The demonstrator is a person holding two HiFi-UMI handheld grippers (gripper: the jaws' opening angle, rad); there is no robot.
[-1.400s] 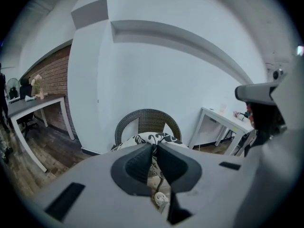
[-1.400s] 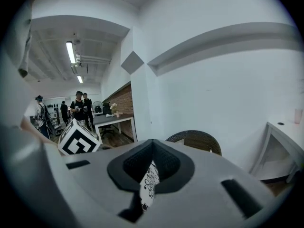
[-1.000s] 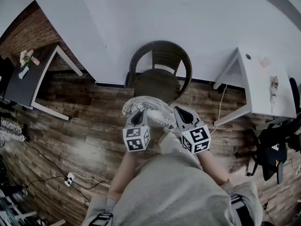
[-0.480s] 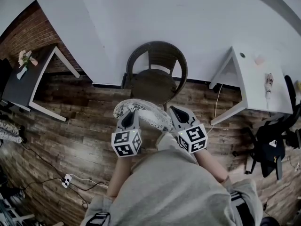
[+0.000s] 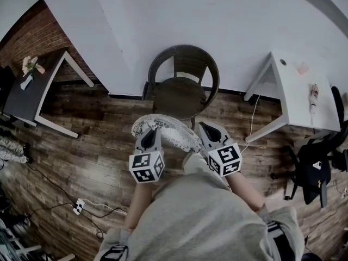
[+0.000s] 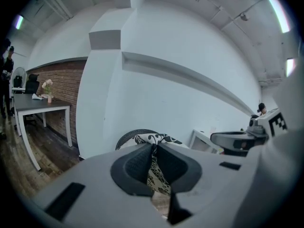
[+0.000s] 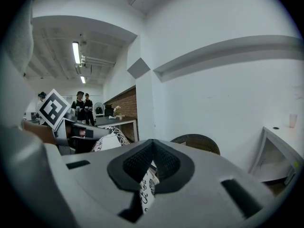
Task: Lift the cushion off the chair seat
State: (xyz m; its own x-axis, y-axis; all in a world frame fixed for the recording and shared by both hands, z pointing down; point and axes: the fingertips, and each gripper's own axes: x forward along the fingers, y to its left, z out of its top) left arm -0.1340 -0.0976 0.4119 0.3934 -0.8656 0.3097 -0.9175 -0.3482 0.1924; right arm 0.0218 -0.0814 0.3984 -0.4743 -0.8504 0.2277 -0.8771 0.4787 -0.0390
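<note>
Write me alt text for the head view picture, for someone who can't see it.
Seen from above, a person holds a patterned cushion lifted clear of a round wicker chair, with the left gripper and right gripper each shut on an edge. A dark table stands at left, a white table at right.

No words, numbers or brands can be read. The marker cubes (image 5: 147, 166) on the left hand-held gripper (image 5: 150, 130) and right hand-held gripper (image 5: 206, 129) bear only black-and-white square patterns, no letters.
</note>
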